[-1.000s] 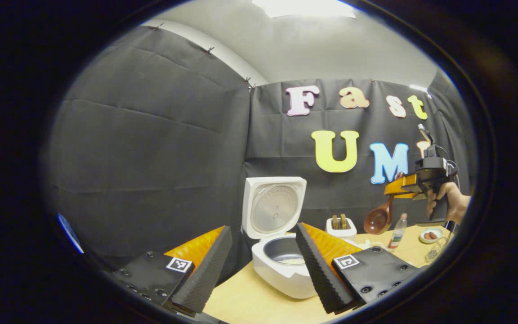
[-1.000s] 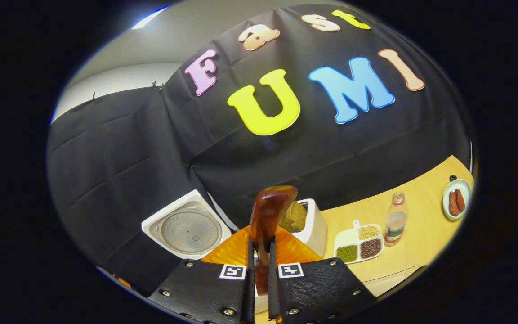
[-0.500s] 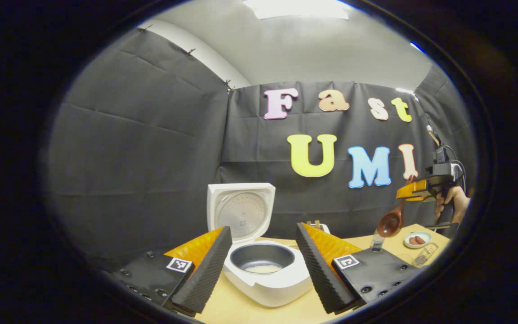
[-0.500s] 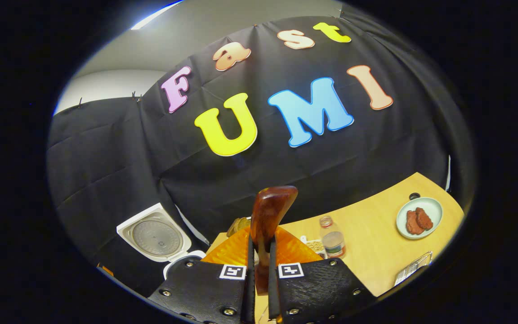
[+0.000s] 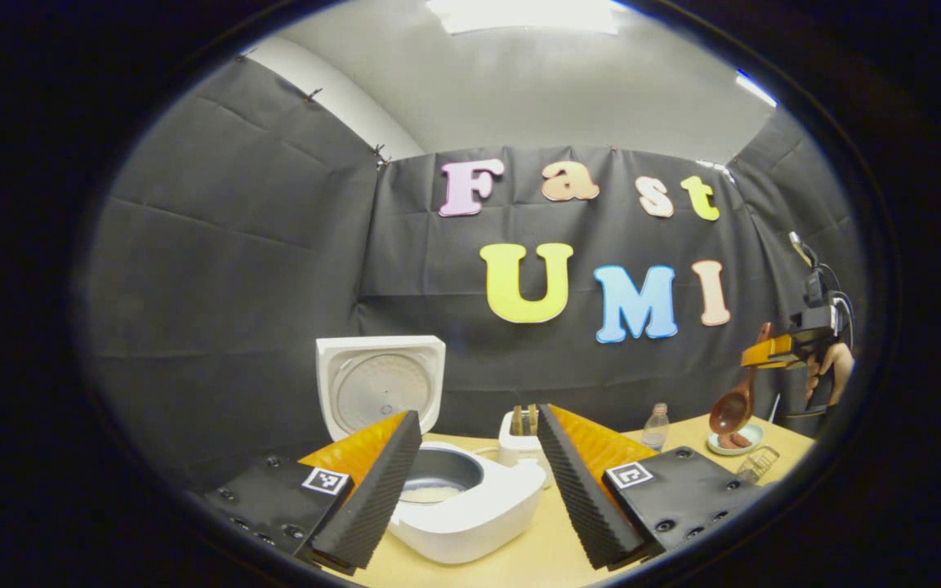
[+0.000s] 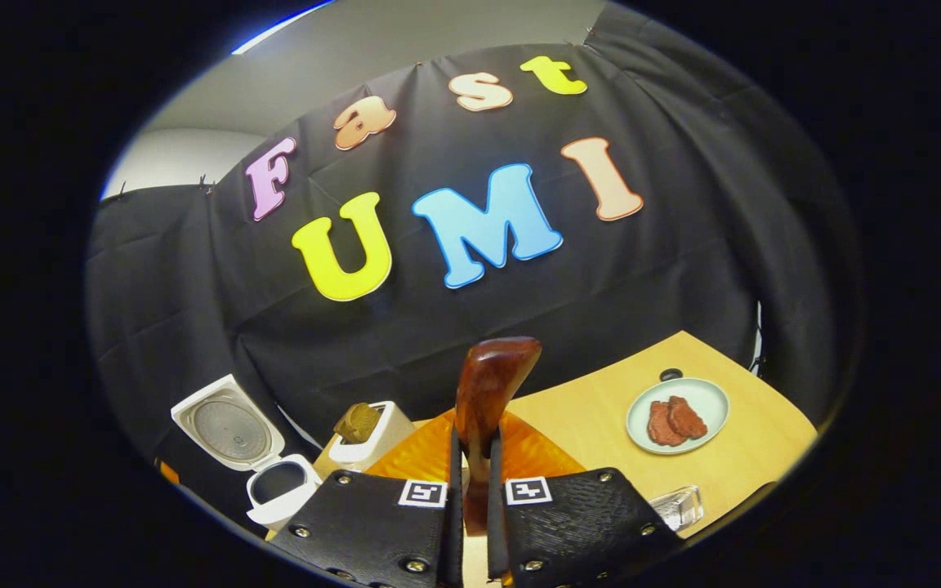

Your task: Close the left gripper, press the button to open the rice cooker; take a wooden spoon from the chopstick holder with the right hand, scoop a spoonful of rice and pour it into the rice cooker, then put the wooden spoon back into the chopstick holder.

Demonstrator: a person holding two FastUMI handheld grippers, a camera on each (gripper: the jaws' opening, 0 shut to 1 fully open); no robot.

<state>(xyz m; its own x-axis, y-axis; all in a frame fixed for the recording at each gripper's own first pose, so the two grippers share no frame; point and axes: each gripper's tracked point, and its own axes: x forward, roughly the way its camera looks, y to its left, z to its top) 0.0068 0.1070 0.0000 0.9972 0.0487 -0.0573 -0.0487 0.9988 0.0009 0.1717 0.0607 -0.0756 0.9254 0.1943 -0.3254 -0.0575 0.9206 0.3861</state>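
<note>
Since a second ago the right gripper [image 6: 470,490] has been swinging away from the rice cooker [image 5: 458,506] toward the far end of the worktop [image 5: 519,555], and it's still pinching the wooden spoon [image 6: 487,400] between both fingers. In the left gripper view, going left to right with the rice cooker as the anchor: the cooker is sitting right between the left gripper's [image 5: 479,482] fingers, lid [image 5: 379,388] standing fully open behind the pot, and a bit of pale rice is showing in the bottom of the inner pot. That left gripper is hanging spread wide, gripping nothing. Just right of the cooker is the white chopstick holder [image 5: 521,437] with brown utensils poking out. Further right of it a small bottle [image 5: 657,425] is standing on the worktop. Well to the right of the cooker, the spoon's bowl is hanging above a pale plate [image 5: 733,443] with reddish pieces on it, with the other gripper and a hand [image 5: 834,367] up at the edge.

In the right gripper view the cooker is sitting down at the left, the chopstick holder is just right of it, the spoon's handle is running up between the pressed-together fingers, and the plate is lying well off to the right, with a clear glassy thing near the worktop's front edge that I can't identify.
</note>
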